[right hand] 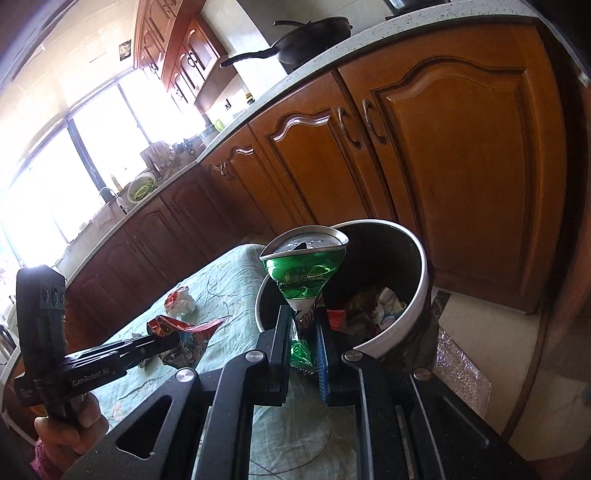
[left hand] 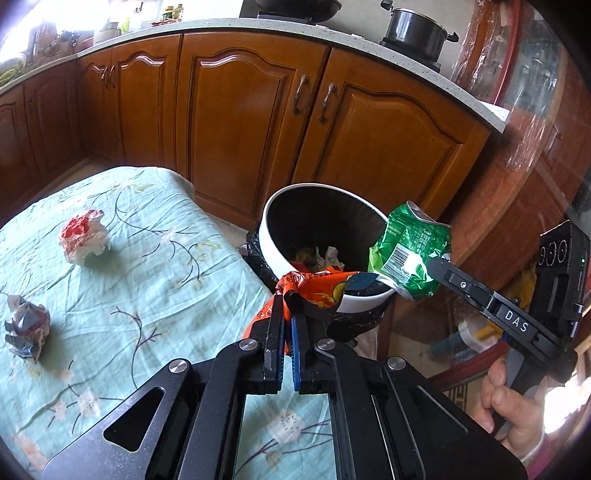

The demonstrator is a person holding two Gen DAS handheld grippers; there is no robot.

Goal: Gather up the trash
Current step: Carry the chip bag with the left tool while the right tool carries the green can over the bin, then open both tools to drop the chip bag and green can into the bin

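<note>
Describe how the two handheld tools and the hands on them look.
Both are matte black with silver pivot bolts and blue finger pads. The right tool reads "DAS" in white; the left tool reads "GenRobot.AI". Bare hands; pink cuffs.

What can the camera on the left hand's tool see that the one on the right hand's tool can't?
Only the left wrist view shows the grey crumpled paper ball on the tablecloth and the lidded black pot on the counter.

Only the right wrist view shows the bright window and the sink tap.

Both show the white-rimmed trash bin, the crushed green can in the right gripper, the orange wrapper in the left gripper, and the red-and-white wad.
</note>
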